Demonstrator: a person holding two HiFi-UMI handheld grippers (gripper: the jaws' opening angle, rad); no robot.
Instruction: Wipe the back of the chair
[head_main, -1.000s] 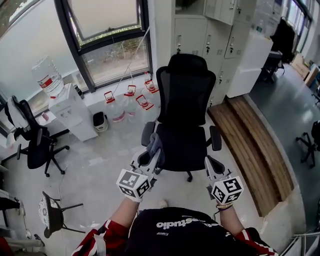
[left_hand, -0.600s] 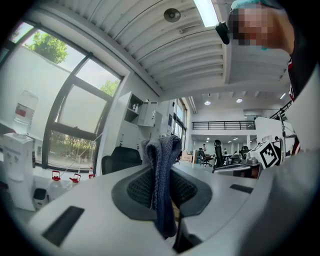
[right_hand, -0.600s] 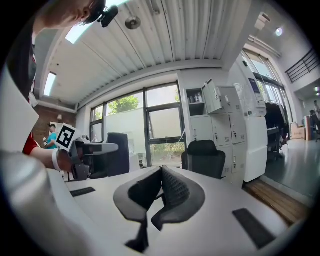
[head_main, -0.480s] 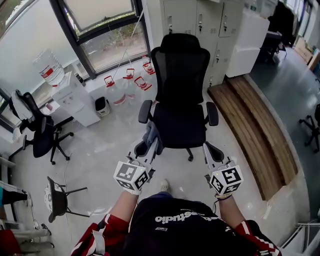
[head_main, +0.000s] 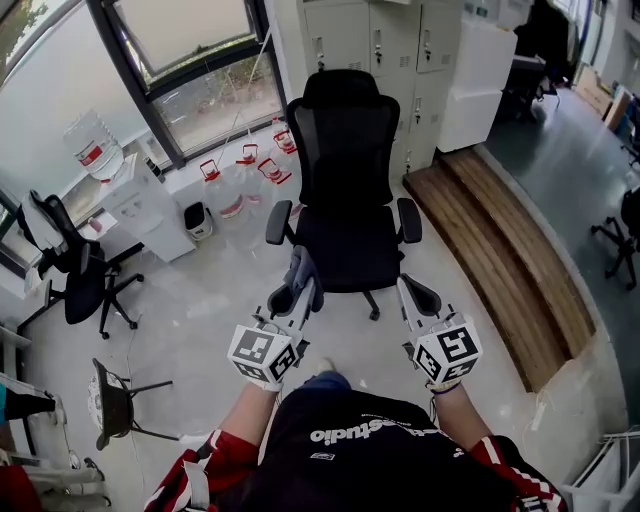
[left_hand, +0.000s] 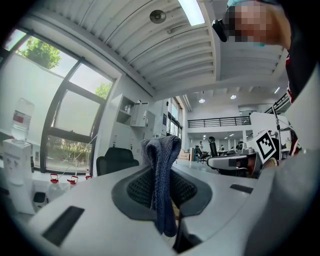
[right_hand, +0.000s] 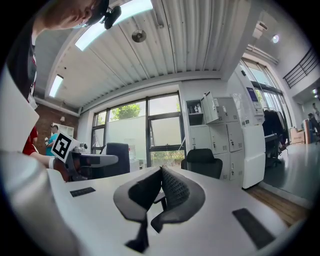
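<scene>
A black mesh office chair (head_main: 345, 190) stands in the middle of the head view, its seat toward me and its tall back on the far side. My left gripper (head_main: 298, 292) hovers in front of the chair's left armrest, shut on a grey-blue cloth (head_main: 303, 268). In the left gripper view the cloth (left_hand: 161, 175) sticks up folded between the jaws, with the chair (left_hand: 116, 159) beyond it. My right gripper (head_main: 414, 294) is held level with it, near the right armrest, shut with nothing in it. The right gripper view shows the chair (right_hand: 202, 161) some way off.
A water dispenser (head_main: 140, 205) and several water jugs (head_main: 245, 165) stand under the window at the left. White lockers (head_main: 390, 45) rise behind the chair. A wooden platform (head_main: 500, 240) runs along the right. Another black chair (head_main: 70, 275) and a low stool (head_main: 110, 400) are at the left.
The chair has slid up and left in the head view and looks a little farther away. Both grippers keep their pose; the left still holds the cloth.
</scene>
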